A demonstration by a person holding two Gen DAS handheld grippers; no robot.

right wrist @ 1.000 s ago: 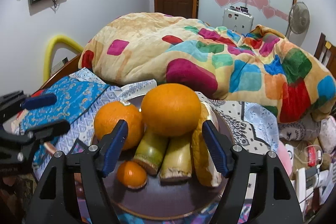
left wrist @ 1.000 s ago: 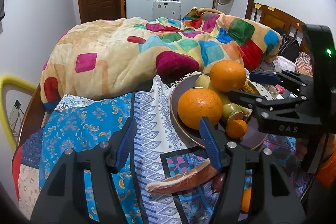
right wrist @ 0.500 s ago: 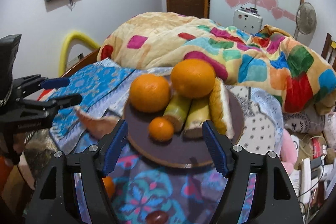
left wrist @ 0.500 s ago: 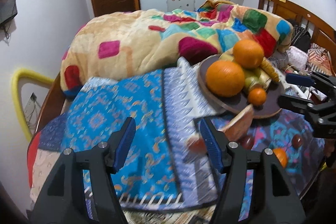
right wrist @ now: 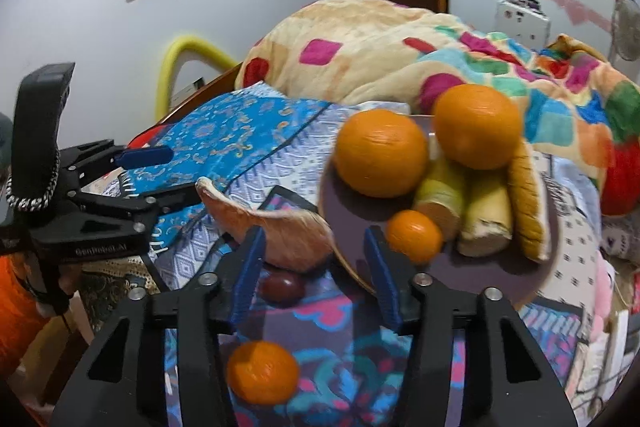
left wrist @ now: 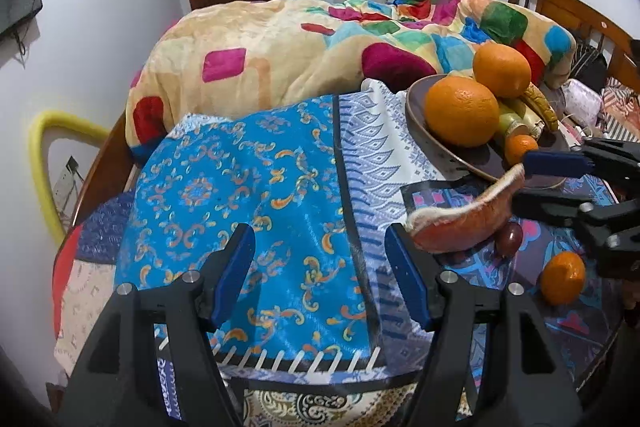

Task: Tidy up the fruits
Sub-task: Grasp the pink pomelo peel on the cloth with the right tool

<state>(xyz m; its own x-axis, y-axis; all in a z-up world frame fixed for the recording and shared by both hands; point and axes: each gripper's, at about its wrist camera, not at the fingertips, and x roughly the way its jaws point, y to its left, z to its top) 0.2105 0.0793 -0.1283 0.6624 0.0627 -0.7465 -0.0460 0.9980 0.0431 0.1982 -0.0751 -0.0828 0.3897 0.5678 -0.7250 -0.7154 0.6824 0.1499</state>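
Two big oranges sit on the brown plate with a small mandarin, bananas and a plush slice. Just off the plate's near-left rim lie a pink grapefruit-like wedge, a dark red fruit and a loose mandarin on the patterned cloth. Right gripper has its fingers apart and empty over the plate's rim; left gripper hangs open and empty, left of the plate.

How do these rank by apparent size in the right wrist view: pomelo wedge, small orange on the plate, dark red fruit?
1. pomelo wedge, clearly largest.
2. small orange on the plate.
3. dark red fruit, partly hidden by a gripper finger, so slightly unsure.
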